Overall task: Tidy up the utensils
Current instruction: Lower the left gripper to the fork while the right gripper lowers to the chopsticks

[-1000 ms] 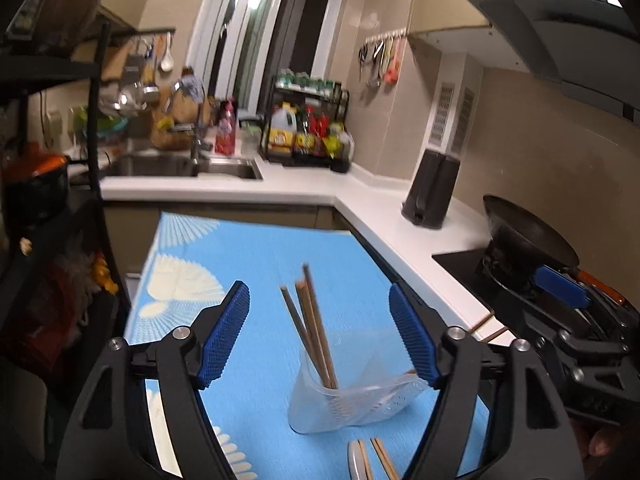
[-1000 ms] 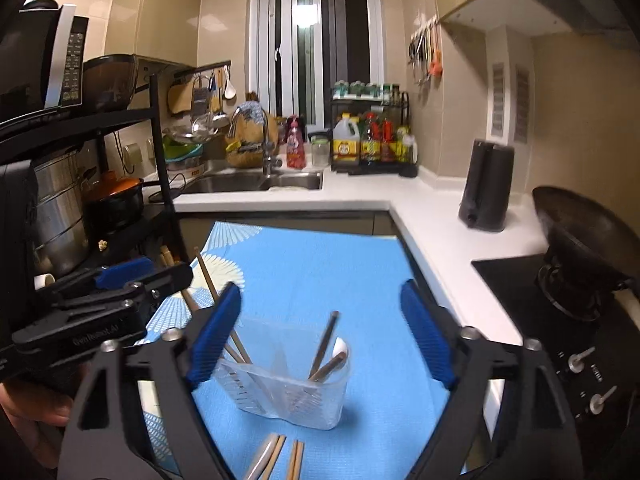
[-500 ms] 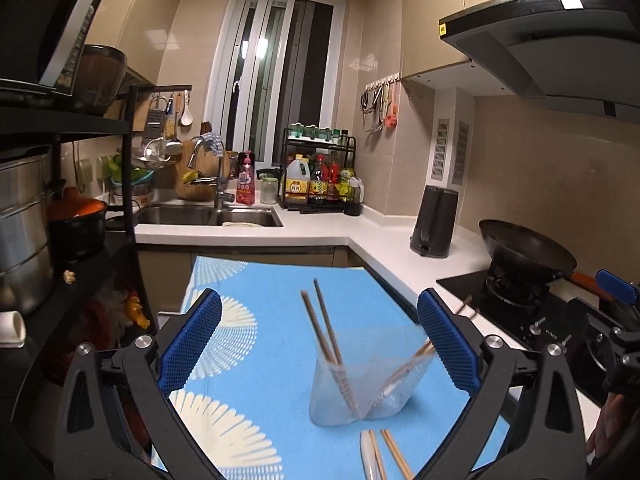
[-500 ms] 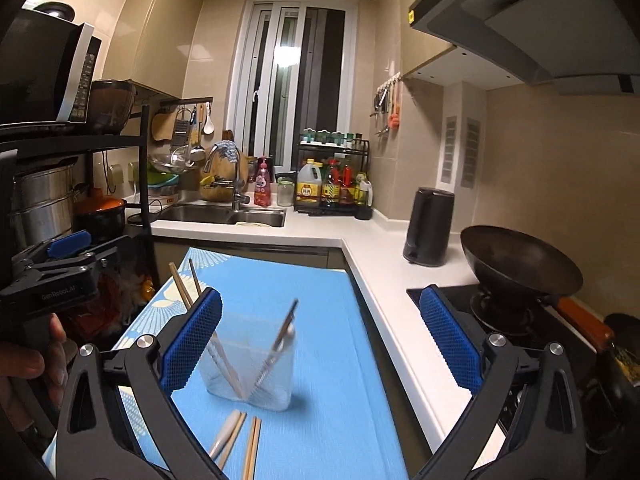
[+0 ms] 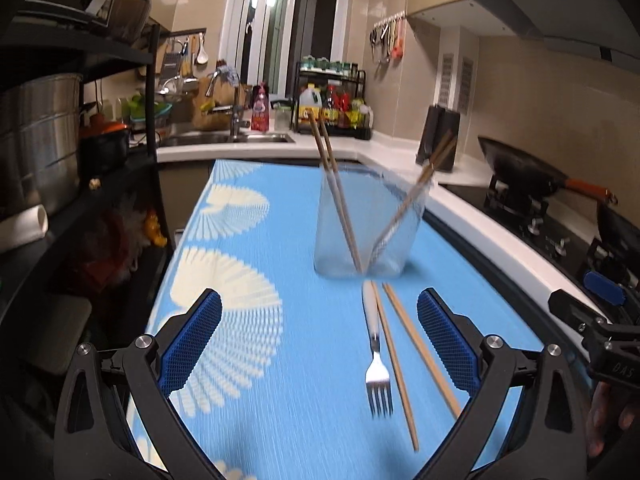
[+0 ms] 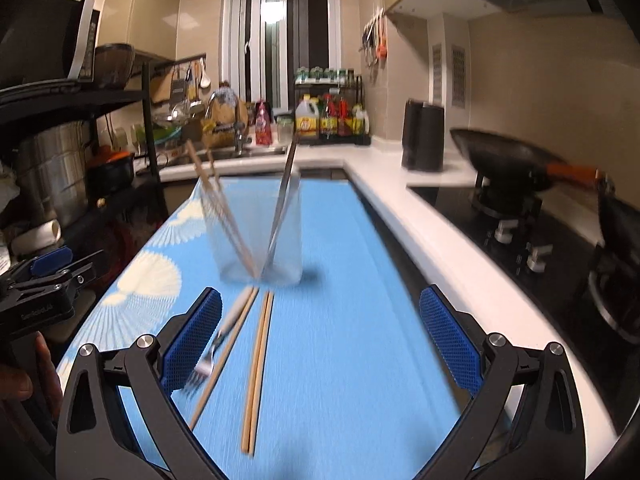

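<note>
Task partway. The clear holder (image 5: 366,224) is standing on the blue mat (image 5: 256,280) and already has utensils in it: a pair of chopsticks (image 5: 334,188) leaning left, and another long piece leaning right, too blurred to name for sure.

Still loose on the mat, just in front of the holder: one fork (image 5: 374,344), tines toward me, and chopsticks (image 5: 416,356) lying lengthwise beside it. In the right view the fork (image 6: 222,340) and one stick are lying together, and a further pair (image 6: 258,372) is just to their right. So I am judging three or four pieces left to load.

My left gripper (image 5: 320,344) is gaping fully, nothing between the pads; the fork and sticks are lying on the mat ahead, toward its right pad. My right gripper (image 6: 320,344) is equally wide and empty, with the fork just by its left pad.

Both tools are tilting downward toward the mat, side by side. My hands are only glimpsed at the frame edges.
</note>
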Demonstrator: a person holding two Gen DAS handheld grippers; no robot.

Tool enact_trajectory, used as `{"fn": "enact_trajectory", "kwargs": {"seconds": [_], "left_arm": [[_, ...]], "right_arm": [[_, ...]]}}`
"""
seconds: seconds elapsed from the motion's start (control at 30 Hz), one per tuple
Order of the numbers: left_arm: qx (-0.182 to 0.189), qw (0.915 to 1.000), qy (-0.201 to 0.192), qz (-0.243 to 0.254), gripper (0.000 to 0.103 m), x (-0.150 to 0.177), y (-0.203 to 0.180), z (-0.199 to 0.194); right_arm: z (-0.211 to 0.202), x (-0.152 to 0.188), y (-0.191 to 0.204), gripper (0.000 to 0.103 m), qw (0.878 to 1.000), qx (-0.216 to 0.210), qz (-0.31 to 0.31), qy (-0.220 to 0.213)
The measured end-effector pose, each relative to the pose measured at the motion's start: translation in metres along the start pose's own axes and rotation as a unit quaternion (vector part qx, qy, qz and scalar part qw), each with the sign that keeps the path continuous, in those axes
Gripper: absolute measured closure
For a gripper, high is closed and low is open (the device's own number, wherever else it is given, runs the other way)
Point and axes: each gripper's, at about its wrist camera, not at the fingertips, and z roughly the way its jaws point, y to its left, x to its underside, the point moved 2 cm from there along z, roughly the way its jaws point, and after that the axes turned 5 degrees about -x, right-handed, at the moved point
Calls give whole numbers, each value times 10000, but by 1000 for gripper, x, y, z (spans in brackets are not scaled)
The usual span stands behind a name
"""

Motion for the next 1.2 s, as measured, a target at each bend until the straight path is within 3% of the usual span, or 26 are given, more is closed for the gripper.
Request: {"fn": "enact_trajectory", "kwargs": {"seconds": [0.17, 0.3, 0.67, 1.03, 1.1, 1.2], "left_arm": [[13, 9992, 364, 148, 8, 37, -8, 5], [33, 9981, 423, 453, 8, 54, -21, 8], [40, 9977, 519, 430, 17, 60, -22, 13], [50, 9977, 559, 374, 19, 61, -20, 14], [49, 9978, 567, 349, 24, 61, -19, 15], [43, 9978, 572, 327, 39, 62, -17, 15]], "right_arm": [[4, 46, 7, 6, 9987, -311, 65, 407], [4, 66, 12, 6, 9982, -338, -60, 491], [13, 81, 11, 6, 9977, -292, -1, 606], [17, 86, 16, 17, 9976, -289, -106, 613], [18, 87, 16, 22, 9976, -299, -104, 617], [24, 89, 15, 48, 9970, -371, -28, 683]]}}
